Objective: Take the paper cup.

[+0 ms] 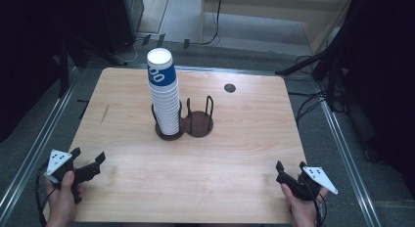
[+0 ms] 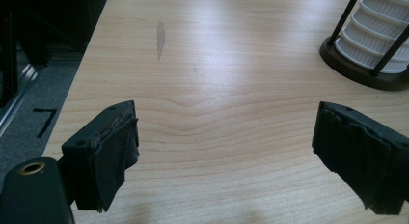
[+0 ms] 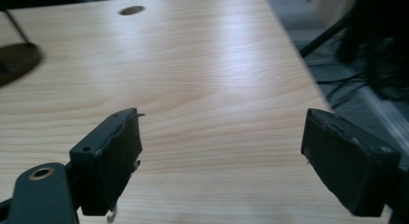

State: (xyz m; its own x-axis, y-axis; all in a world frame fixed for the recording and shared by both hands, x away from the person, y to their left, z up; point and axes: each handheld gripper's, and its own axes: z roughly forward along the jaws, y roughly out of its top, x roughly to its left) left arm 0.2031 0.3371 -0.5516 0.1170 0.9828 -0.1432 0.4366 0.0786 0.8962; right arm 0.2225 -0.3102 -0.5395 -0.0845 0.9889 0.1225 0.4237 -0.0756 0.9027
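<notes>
1. While both hands are resting at the near edge of the table (image 1: 235, 153), the left gripper (image 1: 88, 161) is sitting at the near left corner with its jaws spread wide and nothing between them; the left gripper view is showing bare wood between the two padded jaws.
2. Across the table, the right gripper (image 1: 289, 170) is lying at the near right corner, likewise released and holding nothing; its own view is looking over plain tabletop toward a small dark hole (image 3: 131, 10) near the far edge.
3. Standing at the middle of the table, well apart from both grippers, the stack of cups (image 1: 164, 95) is filling the left ring of a dark double holder (image 1: 188, 123); the right ring (image 1: 199, 123) is standing vacant.
4. Rising straight up, the stack is keeping its long axis vertical; the cups appear nested mouth-down, the top one carrying a blue band.
5. From the left gripper the stack is lying forward and to the right; from the right gripper, forward and to the left; the left gripper is looking slightly nearer, and its view is already catching the holder's base and lower cups (image 2: 374, 45) at upper right.
6. Judging from this, any coming reach is probably calling for a forward, inward move with jaws closing from the side across the upright stack.
</notes>
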